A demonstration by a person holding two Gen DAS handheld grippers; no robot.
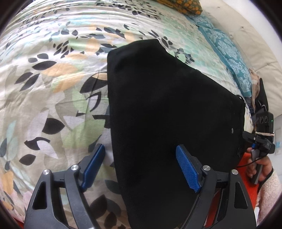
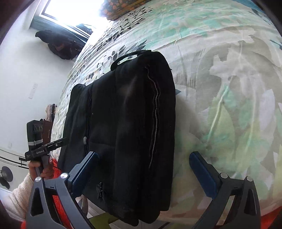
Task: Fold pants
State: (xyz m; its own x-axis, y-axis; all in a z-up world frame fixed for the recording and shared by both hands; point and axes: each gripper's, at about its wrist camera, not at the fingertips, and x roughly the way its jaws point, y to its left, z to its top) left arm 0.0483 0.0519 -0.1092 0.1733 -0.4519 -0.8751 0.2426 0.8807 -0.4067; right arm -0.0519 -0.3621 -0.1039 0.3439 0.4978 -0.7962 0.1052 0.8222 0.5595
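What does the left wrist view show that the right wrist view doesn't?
Left wrist only: a teal patterned pillow by the cream upholstered headboard, and the open left gripper.

Right wrist only: a bright window, a white wall, a pale seam line down the pants, and the open right gripper.

Both: the folded black pants on the floral leaf-print bedspread.

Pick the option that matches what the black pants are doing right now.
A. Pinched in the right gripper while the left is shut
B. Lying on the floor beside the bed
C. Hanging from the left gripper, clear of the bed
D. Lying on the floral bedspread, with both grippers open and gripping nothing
D: the pants lie on the bedspread, and the left gripper and right gripper both stand wide open with no cloth pinched.
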